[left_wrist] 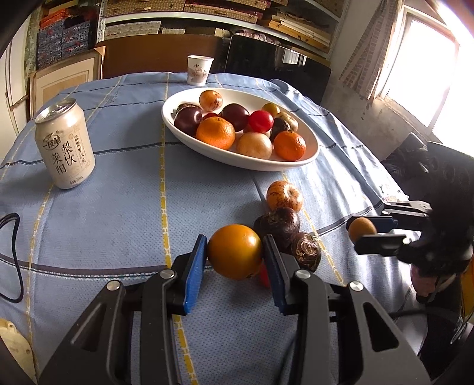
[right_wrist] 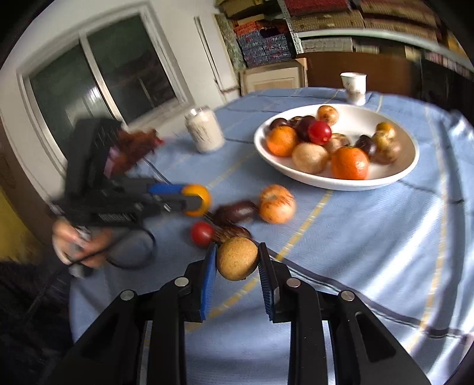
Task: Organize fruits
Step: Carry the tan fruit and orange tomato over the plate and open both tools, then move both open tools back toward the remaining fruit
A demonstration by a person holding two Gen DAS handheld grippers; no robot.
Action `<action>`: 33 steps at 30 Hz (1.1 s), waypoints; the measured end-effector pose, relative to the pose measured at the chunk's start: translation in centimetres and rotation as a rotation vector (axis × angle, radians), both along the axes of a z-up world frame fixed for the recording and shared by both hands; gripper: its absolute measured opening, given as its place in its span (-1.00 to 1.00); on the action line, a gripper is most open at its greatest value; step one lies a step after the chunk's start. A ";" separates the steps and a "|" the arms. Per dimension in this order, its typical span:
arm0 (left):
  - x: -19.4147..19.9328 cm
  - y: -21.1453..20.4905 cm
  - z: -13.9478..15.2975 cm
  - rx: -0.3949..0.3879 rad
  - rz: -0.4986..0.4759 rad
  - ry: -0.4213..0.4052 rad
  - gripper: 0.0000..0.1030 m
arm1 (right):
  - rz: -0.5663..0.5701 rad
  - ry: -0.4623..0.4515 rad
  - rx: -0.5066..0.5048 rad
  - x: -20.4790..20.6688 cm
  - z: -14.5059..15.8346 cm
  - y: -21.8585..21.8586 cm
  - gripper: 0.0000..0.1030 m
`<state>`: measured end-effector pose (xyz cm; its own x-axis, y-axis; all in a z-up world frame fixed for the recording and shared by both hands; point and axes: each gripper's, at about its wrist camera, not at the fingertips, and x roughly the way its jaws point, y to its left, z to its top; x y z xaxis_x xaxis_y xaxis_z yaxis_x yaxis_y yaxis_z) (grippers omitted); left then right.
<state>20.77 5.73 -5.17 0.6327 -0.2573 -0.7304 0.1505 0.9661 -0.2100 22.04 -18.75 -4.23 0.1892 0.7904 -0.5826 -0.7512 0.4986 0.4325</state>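
Left tongs [left_wrist: 234,256] pinch glossy orange fruit [left_wrist: 234,255] — right tongs [right_wrist: 237,262], perhaps cork-rough ball [right_wrist: 237,258].

I see a pale drink can [left_wrist: 65,147] standing upright near the table's [left_wrist: 118,207] left edge, and a paper cup [left_wrist: 199,70] at its far edge. A black cable [left_wrist: 14,260] loops over the left side. Shelves [left_wrist: 207,17] of stacked boxes fill the back wall.
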 end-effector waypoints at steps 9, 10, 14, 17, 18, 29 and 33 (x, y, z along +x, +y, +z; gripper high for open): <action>5.1 1.0 5.3 -0.014 0.012 -0.050 -0.26 | -0.359 -0.036 0.068 7.3 3.7 0.0 -0.46; 6.4 0.8 5.7 -0.007 0.021 -0.055 -0.26 | -0.408 -0.054 0.056 8.2 3.5 0.2 -0.46; 11.5 0.1 6.2 0.045 0.056 -0.055 -0.26 | -0.500 -0.047 0.040 10.9 1.8 0.3 -0.46; 14.7 -0.5 5.7 0.057 0.068 -0.033 -0.26 | -0.511 -0.039 0.031 11.7 0.9 -0.2 -0.42; 15.9 -0.9 5.4 0.071 0.071 -0.030 -0.26 | -0.500 -0.042 0.029 11.7 0.7 -0.4 -0.32; 8.9 0.8 6.6 0.109 0.157 -0.149 0.91 | -0.295 -0.118 0.024 5.3 2.8 0.4 0.28; 4.8 2.8 5.1 0.075 0.180 -0.168 0.91 | -0.117 -0.164 -0.119 1.5 1.3 2.8 0.28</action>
<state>25.61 8.53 -0.03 0.7773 -0.0790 -0.6241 0.0016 0.9923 -0.1235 23.49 -15.94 -2.89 0.3754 0.6851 -0.6242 -0.7407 0.6266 0.2423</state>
